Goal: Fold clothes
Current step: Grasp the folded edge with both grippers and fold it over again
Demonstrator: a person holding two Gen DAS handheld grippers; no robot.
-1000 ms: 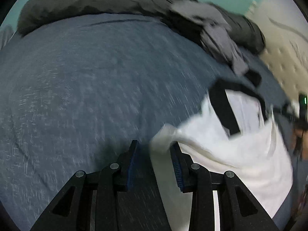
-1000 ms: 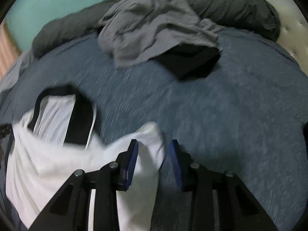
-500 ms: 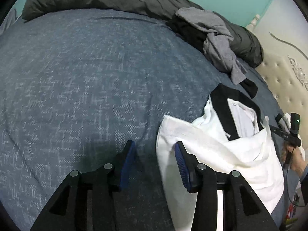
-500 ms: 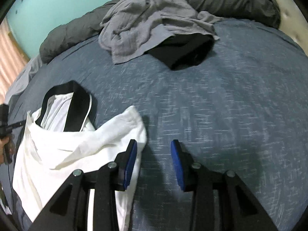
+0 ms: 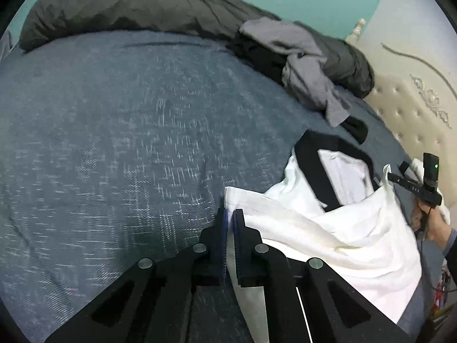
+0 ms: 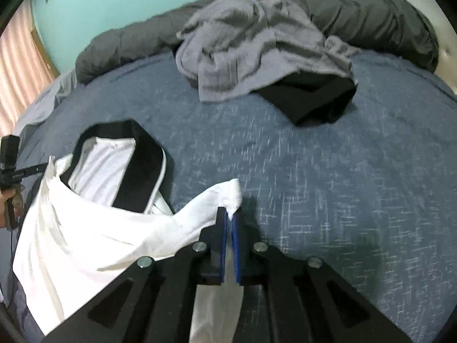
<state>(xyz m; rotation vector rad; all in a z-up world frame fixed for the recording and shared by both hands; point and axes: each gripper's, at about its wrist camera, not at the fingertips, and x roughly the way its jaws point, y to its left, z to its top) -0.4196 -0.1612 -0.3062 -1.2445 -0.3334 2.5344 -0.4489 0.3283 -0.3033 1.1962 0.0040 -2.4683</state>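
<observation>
A white shirt [image 5: 328, 228] with a black collar band [image 5: 314, 171] lies partly folded on the blue bedspread [image 5: 114, 143]. My left gripper [image 5: 230, 214] is shut on one corner of its white hem. In the right wrist view the same white shirt [image 6: 85, 228] spreads to the left, its black collar band [image 6: 137, 171] facing up. My right gripper [image 6: 229, 213] is shut on the opposite corner of the hem, which pokes out above the blue pads. The fabric sags between the two grippers.
A crumpled grey garment [image 6: 251, 45] and a black garment [image 6: 311, 100] lie at the far side, against a rolled dark grey duvet [image 5: 142, 8]. A tufted cream headboard [image 5: 414, 108] stands to the right. A person's hand [image 5: 431, 223] holds the other gripper's handle.
Both grippers were open beside the hem corners half a second ago; both have closed on the white shirt's corners and lifted the hem slightly.
</observation>
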